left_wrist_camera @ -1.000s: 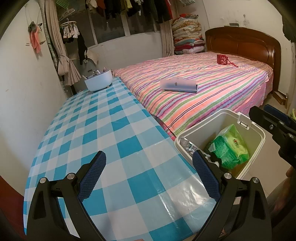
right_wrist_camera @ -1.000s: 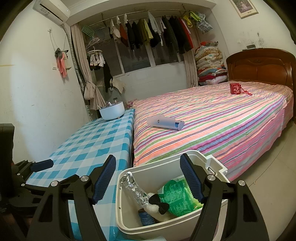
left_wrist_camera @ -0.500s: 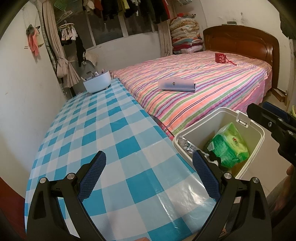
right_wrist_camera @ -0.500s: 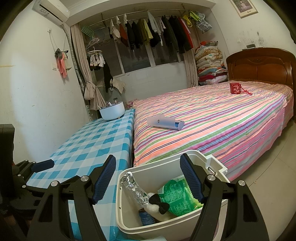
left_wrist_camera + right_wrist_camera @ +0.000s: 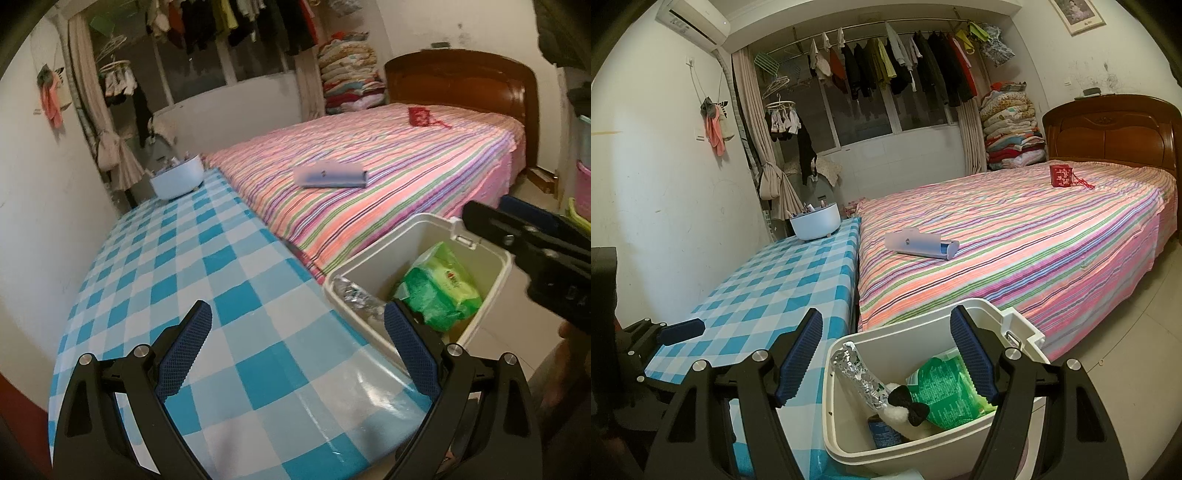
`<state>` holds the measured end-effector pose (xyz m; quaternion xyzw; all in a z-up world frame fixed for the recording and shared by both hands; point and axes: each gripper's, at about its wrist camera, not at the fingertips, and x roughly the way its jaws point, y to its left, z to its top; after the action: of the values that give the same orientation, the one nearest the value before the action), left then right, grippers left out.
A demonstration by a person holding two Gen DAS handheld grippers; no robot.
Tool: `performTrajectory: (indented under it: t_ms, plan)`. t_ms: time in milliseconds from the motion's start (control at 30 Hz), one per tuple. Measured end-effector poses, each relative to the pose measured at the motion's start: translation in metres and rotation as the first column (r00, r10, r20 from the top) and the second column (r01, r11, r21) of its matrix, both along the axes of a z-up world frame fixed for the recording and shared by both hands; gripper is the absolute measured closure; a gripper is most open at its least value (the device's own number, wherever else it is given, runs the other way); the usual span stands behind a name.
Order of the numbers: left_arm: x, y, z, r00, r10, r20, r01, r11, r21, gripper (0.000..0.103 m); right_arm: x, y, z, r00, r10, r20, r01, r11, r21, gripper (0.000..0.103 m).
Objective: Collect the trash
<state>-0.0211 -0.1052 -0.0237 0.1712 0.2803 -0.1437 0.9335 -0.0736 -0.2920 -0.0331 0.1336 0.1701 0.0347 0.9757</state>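
Trash sits inside a white bin (image 5: 923, 448) on the floor, wedged between the bench (image 5: 207, 280) and the bed (image 5: 1015, 236): a green packet (image 5: 945, 391), a crumpled foil wrapper (image 5: 858, 376), a small white plush with a black bow (image 5: 905, 404) and a blue-labelled item beneath, partly hidden. Bin lid is open, its latch at the far rim. Right tongs (image 5: 886, 356) hang over the bin mouth, spread wide and gripping nothing. Left tongs (image 5: 297, 349) are above the near end of the bench, likewise spread and empty. Bench carries a blue and white checked cloth, with a white bowl (image 5: 815, 223) at its far end. Bed has a striped sheet bearing a pale flat case (image 5: 921, 245) and a red pouch (image 5: 1062, 175)
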Motion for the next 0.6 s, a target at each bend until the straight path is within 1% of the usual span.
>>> performTrajectory:
  t_ms: [133, 267, 467, 600]
  plan:
    - [-0.01, -0.005, 0.006, 0.998, -0.033, 0.05, 0.033, 0.999, 0.005, 0.01, 0.0, 0.0, 0.0, 1.0, 0.0, 0.0, 0.0, 1.0, 0.0, 0.033]
    - [-0.015, -0.004, 0.008, 0.996, -0.039, 0.086, 0.037, 0.999, 0.021, 0.01, 0.0, 0.0, 0.0, 1.0, -0.001, 0.0, 0.001, 1.0, 0.001, 0.033]
    - [-0.011, 0.0, 0.0, 0.998, -0.033, 0.049, 0.032, 0.999, 0.013, 0.01, 0.0, -0.001, 0.0, 1.0, 0.0, -0.001, 0.0, 1.0, 0.002, 0.033]
    - [-0.009, 0.001, -0.001, 0.998, -0.035, 0.05, 0.034, 0.999, 0.015, 0.01, 0.0, -0.001, 0.0, 1.0, 0.0, 0.001, 0.0, 1.0, 0.001, 0.033]
